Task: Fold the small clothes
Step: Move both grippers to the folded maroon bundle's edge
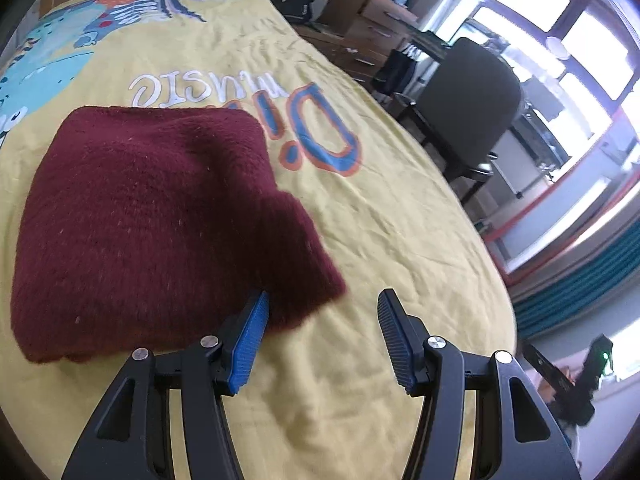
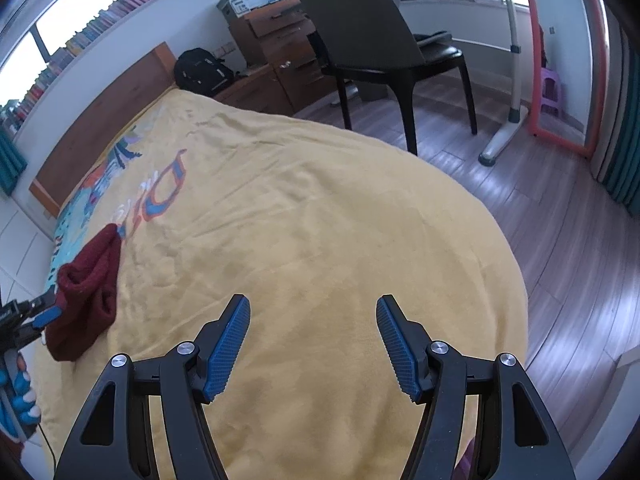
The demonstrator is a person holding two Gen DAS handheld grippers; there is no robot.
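Note:
A folded dark red knit garment (image 1: 152, 216) lies on the yellow bed cover (image 1: 380, 240). My left gripper (image 1: 322, 300) is open and empty, just off the garment's near right corner; its left pad (image 1: 252, 332) touches or nearly touches the cloth edge. In the right wrist view the garment (image 2: 86, 292) lies far left, with the left gripper (image 2: 44, 312) beside it. My right gripper (image 2: 314, 304) is open and empty, above bare yellow cover, well right of the garment.
The bed cover carries a cartoon print with lettering (image 1: 248, 120). A dark chair (image 2: 360, 36) and wooden drawers (image 2: 276, 36) stand beyond the bed's right edge. A black backpack (image 2: 204, 68) sits near the headboard (image 2: 104, 120). Wood floor (image 2: 560, 240) lies to the right.

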